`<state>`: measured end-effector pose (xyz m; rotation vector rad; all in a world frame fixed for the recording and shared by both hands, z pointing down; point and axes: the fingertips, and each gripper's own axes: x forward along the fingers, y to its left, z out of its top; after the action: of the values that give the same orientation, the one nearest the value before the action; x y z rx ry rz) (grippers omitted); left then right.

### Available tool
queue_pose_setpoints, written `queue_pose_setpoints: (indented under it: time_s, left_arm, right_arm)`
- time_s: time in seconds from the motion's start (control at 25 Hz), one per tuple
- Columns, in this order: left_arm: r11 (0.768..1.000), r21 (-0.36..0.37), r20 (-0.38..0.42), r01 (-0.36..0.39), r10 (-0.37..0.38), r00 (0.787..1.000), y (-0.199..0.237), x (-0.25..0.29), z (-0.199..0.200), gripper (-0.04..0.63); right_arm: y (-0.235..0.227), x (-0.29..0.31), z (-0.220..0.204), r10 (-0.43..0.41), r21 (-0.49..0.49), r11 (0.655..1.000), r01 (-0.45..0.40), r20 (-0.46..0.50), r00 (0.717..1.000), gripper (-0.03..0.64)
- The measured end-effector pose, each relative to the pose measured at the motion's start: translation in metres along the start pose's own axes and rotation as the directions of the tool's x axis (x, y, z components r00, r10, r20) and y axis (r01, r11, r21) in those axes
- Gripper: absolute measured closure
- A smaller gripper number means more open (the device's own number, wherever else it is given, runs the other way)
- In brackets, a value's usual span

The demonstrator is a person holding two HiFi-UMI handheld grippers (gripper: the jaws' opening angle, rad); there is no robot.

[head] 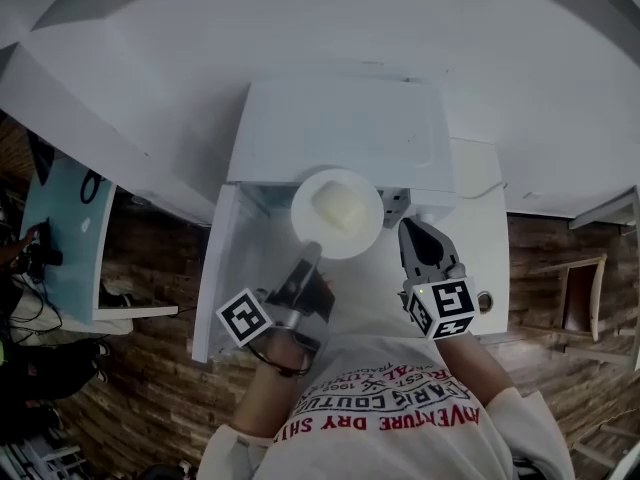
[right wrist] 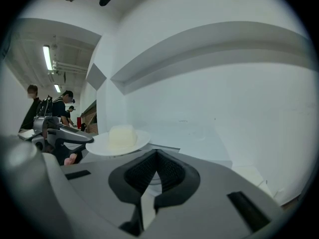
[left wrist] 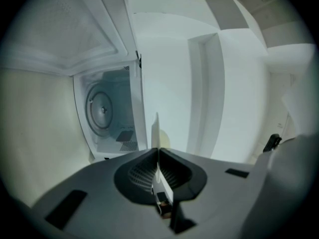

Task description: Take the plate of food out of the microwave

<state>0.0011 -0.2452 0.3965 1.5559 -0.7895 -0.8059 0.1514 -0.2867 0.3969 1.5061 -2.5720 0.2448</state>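
Observation:
A round white plate (head: pixel 337 213) carries a pale block of food (head: pixel 338 206) and hangs in front of the white microwave (head: pixel 340 133). My left gripper (head: pixel 308 258) is shut on the plate's near rim. In the left gripper view the plate (left wrist: pixel 155 131) shows edge-on between the closed jaws, with the open microwave cavity (left wrist: pixel 107 113) behind it. The microwave door (head: pixel 225 278) stands swung open at the left. My right gripper (head: pixel 415 233) sits just right of the plate, apart from it, jaws together and empty. The right gripper view shows the plate (right wrist: pixel 107 144) and the food (right wrist: pixel 122 135) to its left.
A white cabinet top (head: pixel 480 218) adjoins the microwave on the right. A blue table (head: pixel 60 238) stands at the far left over wood flooring, and a wooden chair (head: pixel 580 298) at the right. Several people (right wrist: pixel 30 108) stand far off in the right gripper view.

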Motion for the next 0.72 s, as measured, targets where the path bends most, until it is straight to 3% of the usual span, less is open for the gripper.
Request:
queue_pose_setpoints:
  time_s: [0.72]
  left_arm:
    - [1.0, -0.012, 0.01, -0.008, 0.008, 1.0, 0.0052, 0.0064, 0.0006, 0.58]
  right_arm:
    - [-0.001, 0.0026, 0.0015, 0.008, -0.014, 1.0, -0.008, 0.005, 1.0, 0.607]
